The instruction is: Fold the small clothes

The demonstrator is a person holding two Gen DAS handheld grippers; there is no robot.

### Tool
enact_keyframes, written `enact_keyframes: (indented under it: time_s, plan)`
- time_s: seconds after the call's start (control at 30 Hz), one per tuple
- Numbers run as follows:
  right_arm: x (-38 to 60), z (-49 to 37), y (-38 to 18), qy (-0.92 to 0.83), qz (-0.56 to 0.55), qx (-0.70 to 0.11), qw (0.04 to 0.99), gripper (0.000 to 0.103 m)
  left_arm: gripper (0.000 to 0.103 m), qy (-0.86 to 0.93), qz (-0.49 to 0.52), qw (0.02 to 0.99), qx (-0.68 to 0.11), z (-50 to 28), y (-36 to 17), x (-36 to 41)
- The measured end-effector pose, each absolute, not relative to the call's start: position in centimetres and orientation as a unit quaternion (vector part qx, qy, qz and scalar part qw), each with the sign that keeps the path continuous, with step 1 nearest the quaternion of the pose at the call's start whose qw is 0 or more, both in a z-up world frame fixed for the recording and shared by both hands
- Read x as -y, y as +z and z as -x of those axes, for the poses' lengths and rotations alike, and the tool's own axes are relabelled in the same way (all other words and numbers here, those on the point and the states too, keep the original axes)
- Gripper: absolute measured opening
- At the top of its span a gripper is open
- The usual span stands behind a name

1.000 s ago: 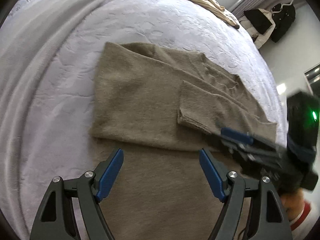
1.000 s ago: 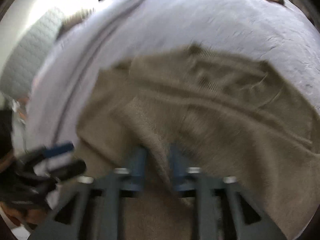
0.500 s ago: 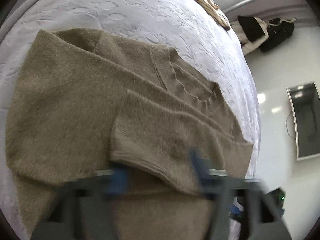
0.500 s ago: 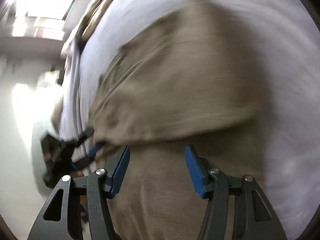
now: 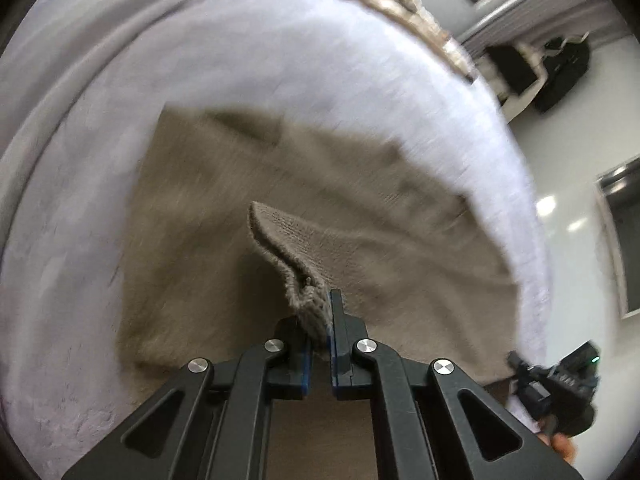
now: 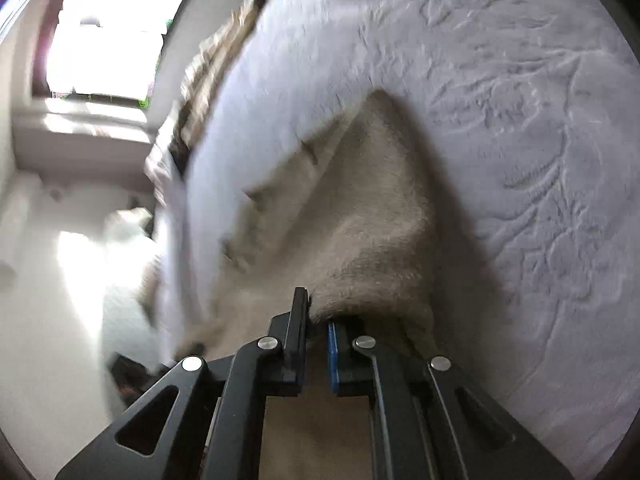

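White embossed bedspread [image 6: 520, 120], bright window [image 6: 112, 40], pale walls.

The sweater [image 5: 208, 216] is fuzzy, matt, olive-brown knit with a ribbed cuff. The bed cover [image 6: 520, 120] is pale cloth embossed with a raised pattern. Each tool [image 5: 319, 320] [image 6: 317, 322] is matt black plastic with shiny metal rivets and blue pads.

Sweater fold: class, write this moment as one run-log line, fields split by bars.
item: tan sweater on white bedspread | left gripper: shut on sweater edge | right gripper: just closed, shut on sweater | stage: both edges pinched
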State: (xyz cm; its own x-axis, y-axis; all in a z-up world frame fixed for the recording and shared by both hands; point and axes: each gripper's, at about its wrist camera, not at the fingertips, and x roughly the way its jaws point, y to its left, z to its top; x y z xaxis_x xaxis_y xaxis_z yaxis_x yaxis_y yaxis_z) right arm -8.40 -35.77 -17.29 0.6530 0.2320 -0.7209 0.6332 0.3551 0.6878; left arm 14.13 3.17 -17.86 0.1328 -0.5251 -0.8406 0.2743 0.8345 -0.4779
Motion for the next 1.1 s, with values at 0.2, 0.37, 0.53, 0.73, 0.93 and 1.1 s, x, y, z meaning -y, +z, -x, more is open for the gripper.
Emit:
enact_keyframes:
  time_s: [0.2, 0.37, 0.53, 0.73, 0.93, 1.1]
  plan:
    - [36.9, 10.4, -20.3, -0.167, -0.599, -0.379, 0.685, 0.009, 0.007, -0.265, 0.118, 0.739, -0.609, -13.6, -18.7, -4.0]
    - [37.7, 11.8, -19.3, -0.168, -0.61, -0.38, 0.675, 0.01, 0.064, -0.219, 0.042, 0.772, -0.596, -13.5, -16.4, -4.5]
    - [38.4, 13.4, -15.8, -0.175, -0.544, -0.396, 0.719, 0.034, 0.081, -0.227, -0.008, 0.786, -0.574, -13.5, -15.1, -5.1]
    - [40.8, 12.9, -19.2, -0.147, -0.57, -0.428, 0.685, 0.048, 0.081, -0.217, -0.005, 0.783, -0.583, -14.0, -15.5, -3.8]
    - [40.6, 12.2, -16.7, -0.149, -0.479, -0.477, 0.722, 0.017, 0.081, -0.193, -0.047, 0.786, -0.585, -13.7, -16.3, -3.9]
    - [40.6, 12.0, -18.4, -0.16, -0.456, -0.504, 0.716, 0.017, 0.065, -0.214, -0.016, 0.778, -0.59, -13.6, -16.0, -4.2]
